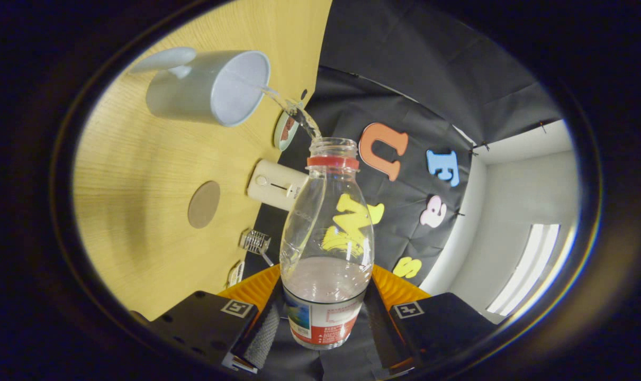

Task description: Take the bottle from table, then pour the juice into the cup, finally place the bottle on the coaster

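Pouring stage. The jaws of the gripper (325, 323) are closed on the clear plastic bottle with red neck ring (326, 248), lower centre. A thin stream (299, 114) arcs into the pale grey mug (209, 87), upper left (fill level hidden). Risk: any wobble spills onto the wooden table (140, 174). Brown round coaster (204, 204) waits centre left.

Clear plastic bottle (326, 243), red neck ring, uncapped, tipped toward grey handled cup (209, 87) on counter (135, 180); thin clear stream (299, 114) runs mouth to cup. Round brown coaster (204, 204) lies bare, near the cup.
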{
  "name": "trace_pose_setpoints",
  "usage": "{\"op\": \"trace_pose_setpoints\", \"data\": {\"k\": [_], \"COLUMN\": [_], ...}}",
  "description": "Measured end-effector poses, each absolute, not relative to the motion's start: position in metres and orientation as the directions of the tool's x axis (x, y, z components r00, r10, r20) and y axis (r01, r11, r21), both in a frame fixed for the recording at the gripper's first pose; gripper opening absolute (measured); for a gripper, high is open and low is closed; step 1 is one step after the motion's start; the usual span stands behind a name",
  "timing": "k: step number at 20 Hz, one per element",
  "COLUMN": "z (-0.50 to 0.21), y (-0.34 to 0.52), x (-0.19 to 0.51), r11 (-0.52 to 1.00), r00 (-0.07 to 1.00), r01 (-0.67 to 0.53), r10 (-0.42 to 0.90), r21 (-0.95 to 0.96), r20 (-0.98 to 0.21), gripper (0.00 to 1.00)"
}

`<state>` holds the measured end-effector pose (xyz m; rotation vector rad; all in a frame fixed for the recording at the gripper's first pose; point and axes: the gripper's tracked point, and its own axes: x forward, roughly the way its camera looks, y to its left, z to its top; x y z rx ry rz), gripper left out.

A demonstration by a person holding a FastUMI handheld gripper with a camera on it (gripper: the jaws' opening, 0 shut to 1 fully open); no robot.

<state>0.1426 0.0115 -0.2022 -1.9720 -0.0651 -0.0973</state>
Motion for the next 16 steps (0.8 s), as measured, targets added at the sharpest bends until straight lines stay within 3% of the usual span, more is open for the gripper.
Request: {"op": "trace_pose_setpoints", "data": {"k": [16], "z": [-0.174], "y": [0.027], "x": [0.146], "r11": [-0.496], "r00": [0.984], "r01": [0.177], "r10": [0.062], "r21": [-0.850], "r20": [0.168], "gripper": [0.81]}}
